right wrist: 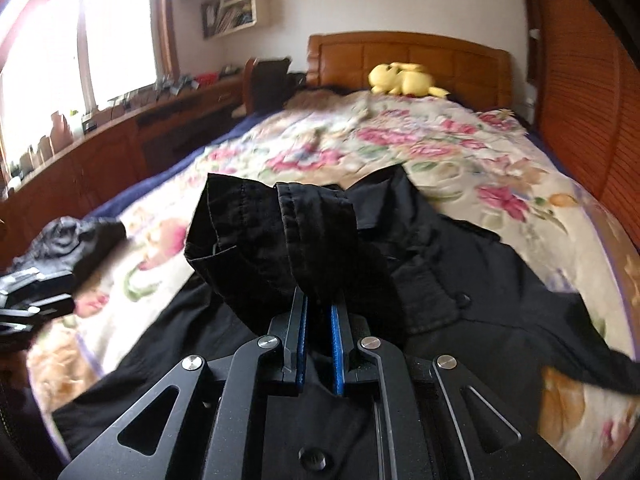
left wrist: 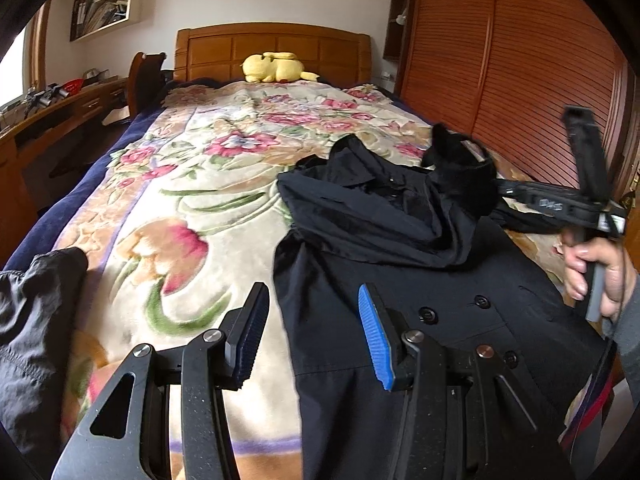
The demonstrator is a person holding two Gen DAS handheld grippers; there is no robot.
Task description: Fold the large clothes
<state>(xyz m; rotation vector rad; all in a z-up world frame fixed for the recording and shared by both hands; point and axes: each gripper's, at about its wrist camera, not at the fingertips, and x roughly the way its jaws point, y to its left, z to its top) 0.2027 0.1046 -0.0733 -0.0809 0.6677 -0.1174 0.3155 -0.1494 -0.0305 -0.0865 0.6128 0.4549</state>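
Fingers [left wrist: 256, 336] of the left gripper [left wrist: 312, 332] stand wide apart and hold nothing, poised over the near left edge of the black coat [left wrist: 400, 280], while the right gripper [right wrist: 318, 320] has its 2 blue-padded fingers pinched narrow on a sleeve cuff [right wrist: 272, 236] lifted clear of the coat's body. Just beyond, the coat lies front-up on the floral blanket [left wrist: 180, 200], its buttons showing, the collar end bunched toward the headboard and the hem hanging toward the camera. A second dark garment [left wrist: 36, 320] sits crumpled at the near left edge of the bed. Farther off, a yellow plush toy [left wrist: 276, 67] rests against the wooden headboard [left wrist: 272, 46]. The coat looks like thin woven cloth: soft, limp, fairly light for its size, likely to slump and crease rather than keep a line. Stitched hems, cuffs and shoulder seams seem the firmest places to take hold, since a pinch in open fabric would probably drag only 1 layer. With the cuff already held, the sleeve should lay across the chest easily.
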